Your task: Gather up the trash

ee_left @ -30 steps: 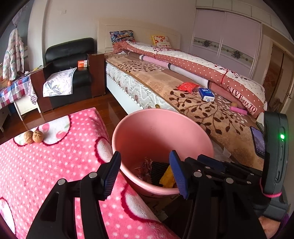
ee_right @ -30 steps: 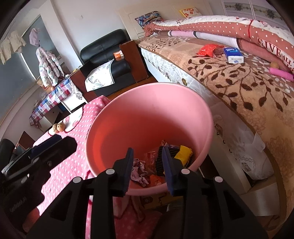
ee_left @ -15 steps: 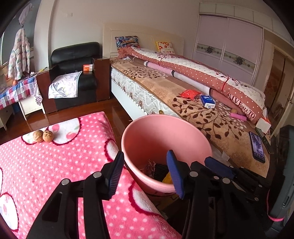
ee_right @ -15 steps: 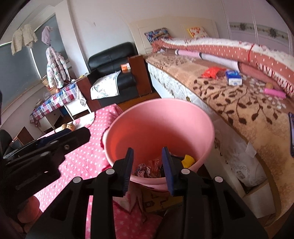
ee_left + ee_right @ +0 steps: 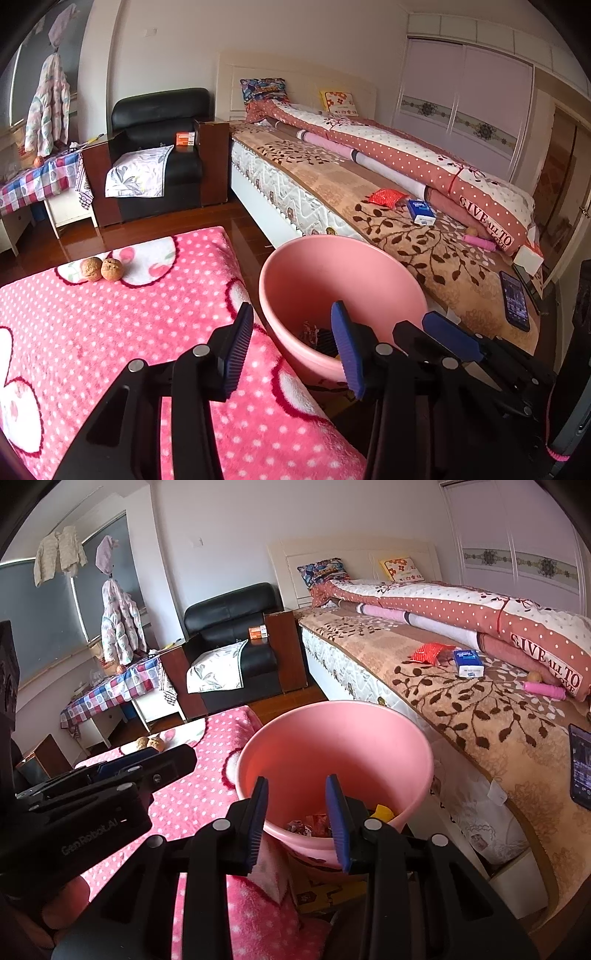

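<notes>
Pink bin (image 5: pixel 334 746) sits dead ahead of both grippers, scraps already inside. Left gripper (image 5: pixel 291 347) wide open, empty; right gripper (image 5: pixel 297 818) half open, empty. Walnuts (image 5: pixel 101 269) lie far-left on blanket (image 5: pixel 110 332), nearer left.

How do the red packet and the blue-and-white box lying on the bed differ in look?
The red packet is soft, crinkled and shiny; the blue-and-white box is rigid with straight edges. The packet is one colour, the box two. The packet lies nearer the headboard. Both rest on the leaf-patterned bed cover, close together.
</notes>
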A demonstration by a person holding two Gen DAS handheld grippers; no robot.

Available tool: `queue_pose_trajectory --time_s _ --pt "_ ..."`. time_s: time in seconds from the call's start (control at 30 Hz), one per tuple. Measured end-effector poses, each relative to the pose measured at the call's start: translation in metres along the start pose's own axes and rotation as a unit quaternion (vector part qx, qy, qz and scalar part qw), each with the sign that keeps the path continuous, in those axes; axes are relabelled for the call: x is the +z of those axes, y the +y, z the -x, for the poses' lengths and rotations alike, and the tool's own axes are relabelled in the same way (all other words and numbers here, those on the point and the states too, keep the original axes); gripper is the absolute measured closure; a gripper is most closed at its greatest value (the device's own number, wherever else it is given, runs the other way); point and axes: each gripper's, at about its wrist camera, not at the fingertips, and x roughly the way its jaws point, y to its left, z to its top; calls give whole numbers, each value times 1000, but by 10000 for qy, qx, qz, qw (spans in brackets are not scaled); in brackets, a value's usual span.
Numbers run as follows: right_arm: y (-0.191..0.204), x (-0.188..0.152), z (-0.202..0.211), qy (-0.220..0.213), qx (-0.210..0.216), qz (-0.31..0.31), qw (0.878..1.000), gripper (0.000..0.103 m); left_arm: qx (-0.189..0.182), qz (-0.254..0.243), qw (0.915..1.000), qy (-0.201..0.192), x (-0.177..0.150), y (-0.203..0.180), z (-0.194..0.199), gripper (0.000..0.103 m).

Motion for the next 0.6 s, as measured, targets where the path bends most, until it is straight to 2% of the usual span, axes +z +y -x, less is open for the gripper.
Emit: queue_pose_trajectory --time_s 0.6 --pt "16 -3 7 -25 3 109 9999 70 19 113 9999 -106 -5 9 17 60"
